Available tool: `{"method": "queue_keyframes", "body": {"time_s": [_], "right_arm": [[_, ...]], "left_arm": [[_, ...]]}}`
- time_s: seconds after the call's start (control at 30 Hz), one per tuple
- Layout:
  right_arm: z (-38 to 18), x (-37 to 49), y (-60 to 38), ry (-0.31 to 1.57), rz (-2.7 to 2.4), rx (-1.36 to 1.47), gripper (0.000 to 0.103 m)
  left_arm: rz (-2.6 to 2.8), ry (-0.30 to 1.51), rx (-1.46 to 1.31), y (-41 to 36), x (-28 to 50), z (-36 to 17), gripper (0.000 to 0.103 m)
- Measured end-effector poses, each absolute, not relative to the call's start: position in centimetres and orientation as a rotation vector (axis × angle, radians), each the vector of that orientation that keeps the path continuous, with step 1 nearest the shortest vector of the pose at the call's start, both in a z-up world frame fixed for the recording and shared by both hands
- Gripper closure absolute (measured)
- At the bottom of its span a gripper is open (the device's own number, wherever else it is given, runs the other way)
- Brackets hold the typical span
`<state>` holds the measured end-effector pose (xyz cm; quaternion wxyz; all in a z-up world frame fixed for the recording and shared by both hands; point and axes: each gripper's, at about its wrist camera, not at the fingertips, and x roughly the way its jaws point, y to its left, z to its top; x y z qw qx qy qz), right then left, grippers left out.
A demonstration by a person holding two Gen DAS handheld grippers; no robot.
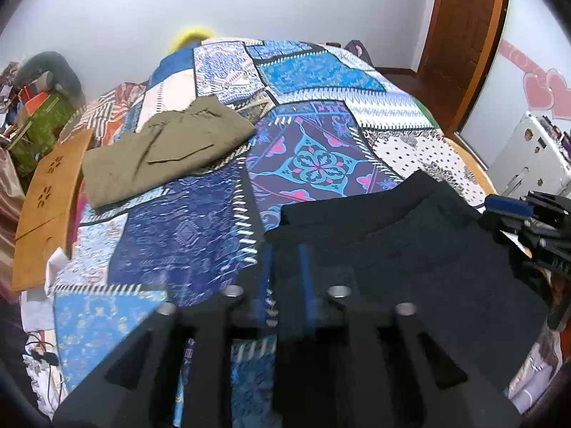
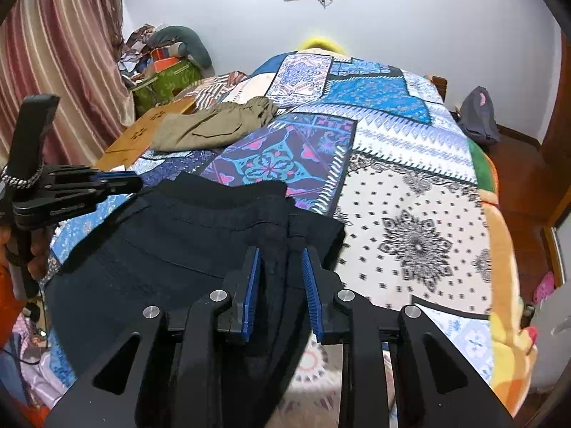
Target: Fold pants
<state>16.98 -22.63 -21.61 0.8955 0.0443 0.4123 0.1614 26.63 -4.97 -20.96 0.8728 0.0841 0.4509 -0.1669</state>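
Note:
Black pants (image 1: 410,249) lie spread on the near end of a patchwork bedspread (image 1: 200,235); they also show in the right wrist view (image 2: 178,242). My left gripper (image 1: 285,267) hovers at the pants' left edge, its blue-padded jaws a little apart with the fabric edge between them. My right gripper (image 2: 280,271) sits over the pants' right edge, jaws apart with a fold of black fabric between the pads, not pinched. The left gripper also shows in the right wrist view (image 2: 117,182), and the right gripper in the left wrist view (image 1: 506,207).
Folded olive-green pants (image 1: 160,149) lie farther up the bed on the left. A wooden board (image 1: 46,199) edges the bed's left side. Clutter and a curtain (image 2: 60,53) stand at the left; a door (image 1: 460,35) and a white appliance (image 1: 528,153) at the right.

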Motion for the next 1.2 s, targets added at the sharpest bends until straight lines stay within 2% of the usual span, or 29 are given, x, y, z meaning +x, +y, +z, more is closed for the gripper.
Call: {"method": "queue_keyframes", "body": {"time_s": [0.03,0.07,0.1,0.2,0.27,0.3,0.57,0.73,0.83,0.9,0.93,1.07,1.2], "right_arm": [[-21.4,16.8,-22.9,0.856,0.331,0.1,0.073],[-21.0,16.5,-23.2,0.863,0.328,0.118,0.064],[-20.7,16.2,-23.5,0.869,0.33,0.131,0.06],[-20.1,15.1,-23.6,0.871,0.334,0.145,0.055],[-20.2,14.7,-23.4,0.892,0.333,0.159,0.04],[-20.5,14.4,-23.2,0.906,0.335,0.187,0.038],[-24.0,14.4,-22.4,1.002,0.362,0.304,0.035],[-24.6,15.5,-22.8,1.021,0.383,0.335,0.034],[-25.3,16.2,-22.8,1.029,0.389,0.332,0.031],[-25.5,16.5,-22.7,1.032,0.397,0.33,0.028],[-25.6,16.6,-22.7,1.031,0.4,0.328,0.027],[-26.0,17.3,-22.9,1.024,0.419,0.335,0.024],[-26.3,18.2,-23.1,1.03,0.439,0.353,0.024]], "left_arm": [[-0.347,0.938,0.165,-4.4,26.2,-20.5,0.059],[-0.344,0.932,0.154,-3.9,25.7,-20.1,0.045],[-0.343,0.929,0.145,-3.5,25.3,-19.9,0.039],[-0.359,0.976,0.112,-2.4,24.2,-20.1,0.038],[-0.374,1.028,0.073,-2.1,23.7,-20.9,0.038],[-0.382,1.055,0.052,-2.0,23.5,-21.5,0.038],[-0.437,1.14,-0.146,-1.1,23.8,-23.7,0.036],[-0.491,1.175,-0.123,-2.7,25.0,-24.3,0.036],[-0.537,1.245,-0.138,-3.7,26.3,-25.6,0.026],[-0.55,1.294,-0.166,-4.0,27.3,-26.6,0.014],[-0.554,1.314,-0.179,-4.1,27.9,-27.0,0.013],[-0.592,1.329,-0.183,-4.3,28.7,-27.0,0.014],[-0.611,1.302,-0.158,-5.0,28.6,-26.4,0.026]]}}
